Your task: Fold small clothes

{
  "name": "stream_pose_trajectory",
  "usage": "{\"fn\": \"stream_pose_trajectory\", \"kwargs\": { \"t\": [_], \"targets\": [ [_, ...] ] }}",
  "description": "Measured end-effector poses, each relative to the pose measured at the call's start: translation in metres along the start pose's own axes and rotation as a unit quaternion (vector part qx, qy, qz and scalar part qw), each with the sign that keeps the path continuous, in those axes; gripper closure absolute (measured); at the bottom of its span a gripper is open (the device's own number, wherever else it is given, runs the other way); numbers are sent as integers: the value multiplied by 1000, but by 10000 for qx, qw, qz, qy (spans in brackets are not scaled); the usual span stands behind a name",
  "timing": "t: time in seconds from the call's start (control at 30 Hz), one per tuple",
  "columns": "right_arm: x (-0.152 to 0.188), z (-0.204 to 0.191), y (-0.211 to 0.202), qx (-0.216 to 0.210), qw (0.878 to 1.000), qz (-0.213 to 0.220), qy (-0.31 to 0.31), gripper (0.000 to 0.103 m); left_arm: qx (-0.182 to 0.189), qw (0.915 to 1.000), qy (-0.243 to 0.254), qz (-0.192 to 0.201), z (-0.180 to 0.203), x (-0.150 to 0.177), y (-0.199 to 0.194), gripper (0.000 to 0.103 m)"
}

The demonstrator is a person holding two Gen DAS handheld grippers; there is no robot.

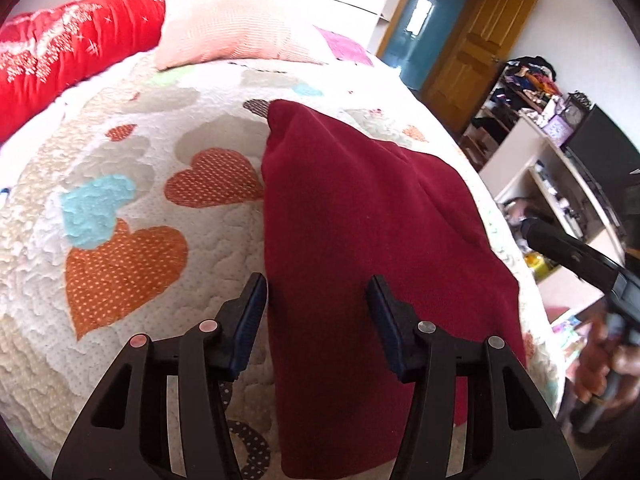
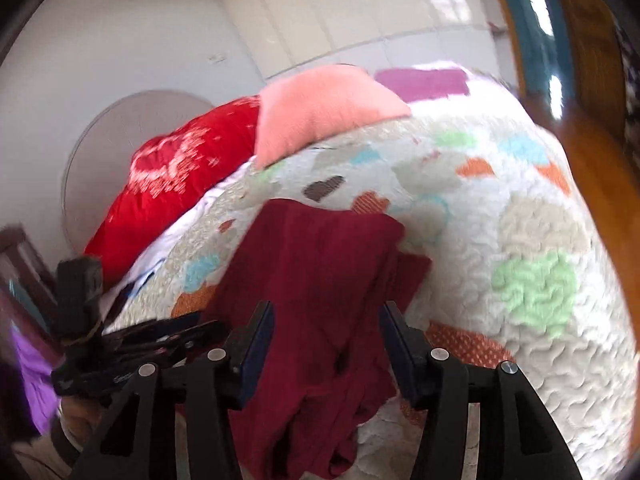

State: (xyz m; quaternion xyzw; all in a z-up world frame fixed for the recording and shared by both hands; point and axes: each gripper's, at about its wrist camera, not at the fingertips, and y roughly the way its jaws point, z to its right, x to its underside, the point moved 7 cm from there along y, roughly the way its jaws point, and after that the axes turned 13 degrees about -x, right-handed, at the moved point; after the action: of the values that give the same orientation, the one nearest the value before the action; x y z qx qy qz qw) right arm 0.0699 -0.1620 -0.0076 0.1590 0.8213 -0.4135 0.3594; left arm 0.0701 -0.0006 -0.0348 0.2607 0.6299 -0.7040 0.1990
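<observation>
Two pillows [image 1: 224,36] lie beyond the maroon garment [image 1: 360,240] on the quilt [image 1: 120,200]

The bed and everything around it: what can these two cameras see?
Garment: one, dark red, folded long on the quilt, near its edge.
Quilt: one, white with coloured hearts, covering the bed.
Pillow: one, pale pink, at the bed's far end.
Red bedding: one bundle, bright red with white pattern, beside the pillow.
Door: one, brown wood, standing open at the far wall.
Shelves: white, cluttered, beside the bed.
Left gripper: black, jaws apart above the garment's edge, empty.
Right gripper: black, jaws apart above the garment, empty.
Hand: one, holding the right gripper's handle.
</observation>
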Motion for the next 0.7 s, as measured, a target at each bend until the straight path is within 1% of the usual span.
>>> {"fn": "stream_pose_trajectory", "kwargs": {
  "t": [0.03, 0.1, 0.17, 0.23, 0.3, 0.43, 0.57, 0.6, 0.63, 0.7],
  "targets": [
    [1, -8, 6, 100, 9996, -85, -236, 57, -74, 10000, 29, 51, 1, 1, -1, 51],
    [7, -12, 22, 313, 9983, -290, -409, 59, -154, 9998, 38, 89, 6, -4, 2, 51],
    [18, -2, 44, 567, 9960, -554, -408, 60, -244, 9996, 54, 104, 6, -5, 4, 51],
    [30, 11, 61, 979, 9911, -788, -444, 60, -289, 9995, 32, 133, 7, -8, 4, 51],
    [34, 11, 58, 1049, 9913, -686, -404, 60, -305, 9994, 16, 134, 6, -10, 4, 51],
    [32, 4, 39, 913, 9941, -557, -180, 60, -544, 9980, 103, 316, 5, -12, -4, 51],
    [27, -6, 14, 916, 9955, -228, -40, 58, -661, 9965, 165, 492, 5, -12, -12, 49],
    [26, -7, 8, 932, 9955, -142, 8, 55, -697, 9960, 187, 524, 6, -12, -13, 48],
    [26, -7, 4, 957, 9954, -64, 72, 55, -758, 9954, 201, 551, 6, -12, -15, 47],
    [27, -9, -4, 994, 9948, 40, 199, 55, -813, 9947, 167, 611, 6, -11, -18, 40]
  ]
}}
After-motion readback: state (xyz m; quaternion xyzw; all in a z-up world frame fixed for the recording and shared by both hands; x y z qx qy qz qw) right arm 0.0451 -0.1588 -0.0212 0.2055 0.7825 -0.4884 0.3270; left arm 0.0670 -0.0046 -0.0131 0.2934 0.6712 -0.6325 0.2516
